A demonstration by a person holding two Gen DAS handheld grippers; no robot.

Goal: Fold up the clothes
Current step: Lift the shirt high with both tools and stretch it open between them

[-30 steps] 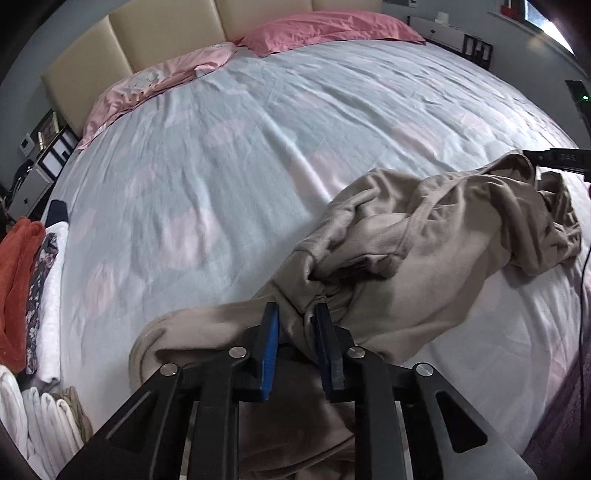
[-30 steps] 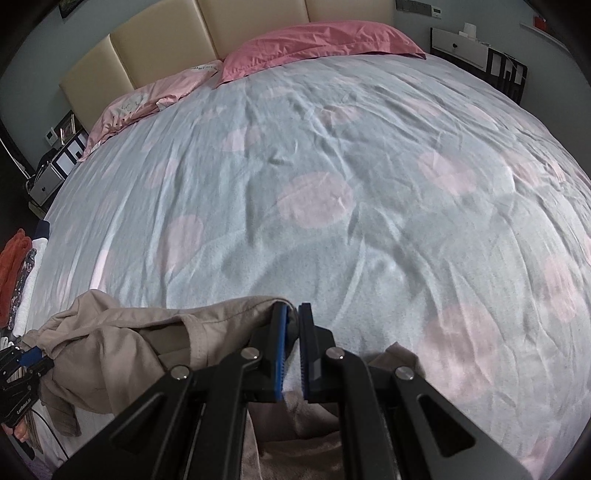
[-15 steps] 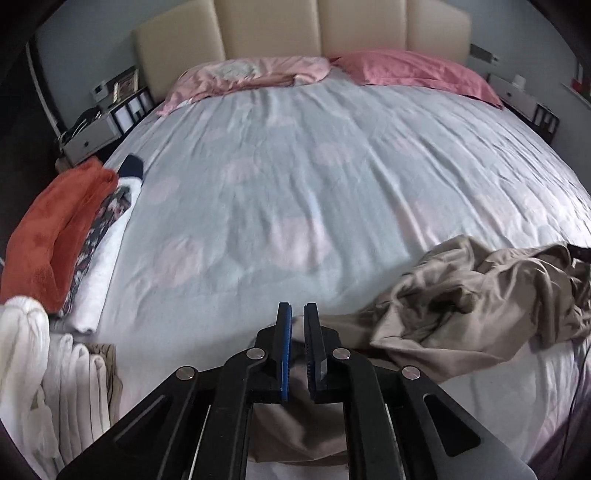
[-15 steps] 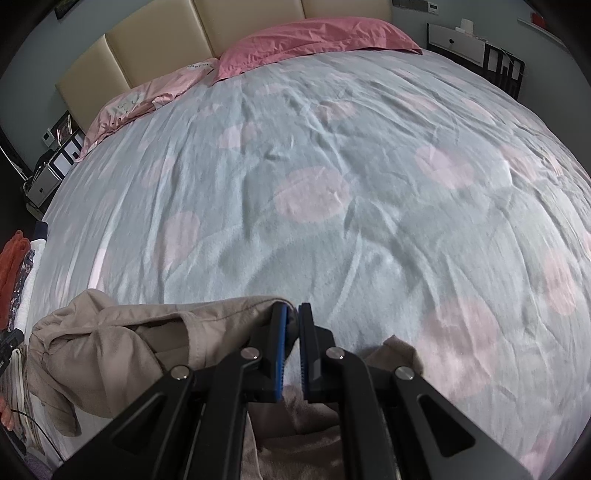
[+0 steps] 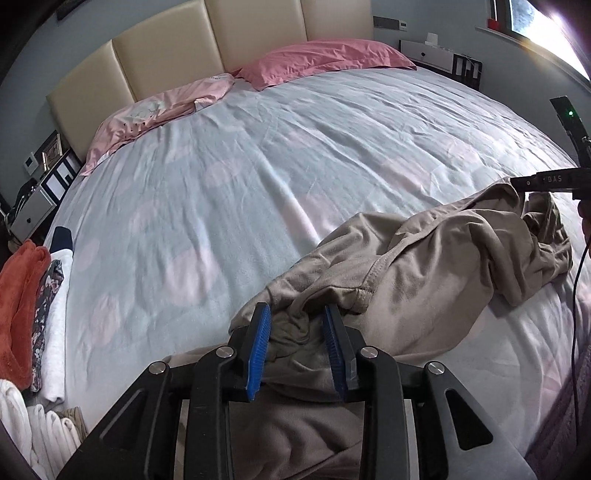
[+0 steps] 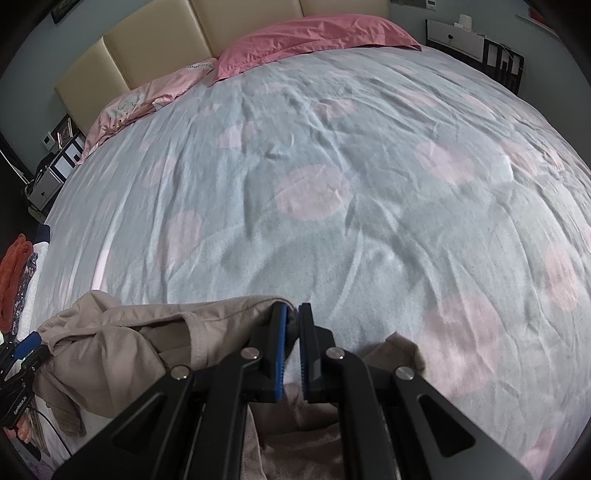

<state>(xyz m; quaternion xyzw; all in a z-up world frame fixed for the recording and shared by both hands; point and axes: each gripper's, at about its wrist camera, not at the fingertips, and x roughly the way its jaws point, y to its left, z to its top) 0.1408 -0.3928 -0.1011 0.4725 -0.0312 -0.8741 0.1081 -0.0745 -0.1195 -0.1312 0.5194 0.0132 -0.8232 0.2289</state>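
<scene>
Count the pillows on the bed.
2. The darker pink pillow lies at the head of the bed against the headboard; the pale pink pillow lies to its left. More could sit outside the view.

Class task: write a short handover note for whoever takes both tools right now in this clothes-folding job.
Left tool: jaws opening, a bunched fold of the beige garment between them, the pads not clearly pressing it.
Right tool: shut on the garment's edge at the other end.
The garment lies crumpled near the front edge of the dotted bedspread. Folded clothes are stacked at the bed's left edge.
Done: earlier pieces appear folded.
Left: spread this garment flat, fold it, add it to the stack.
</scene>
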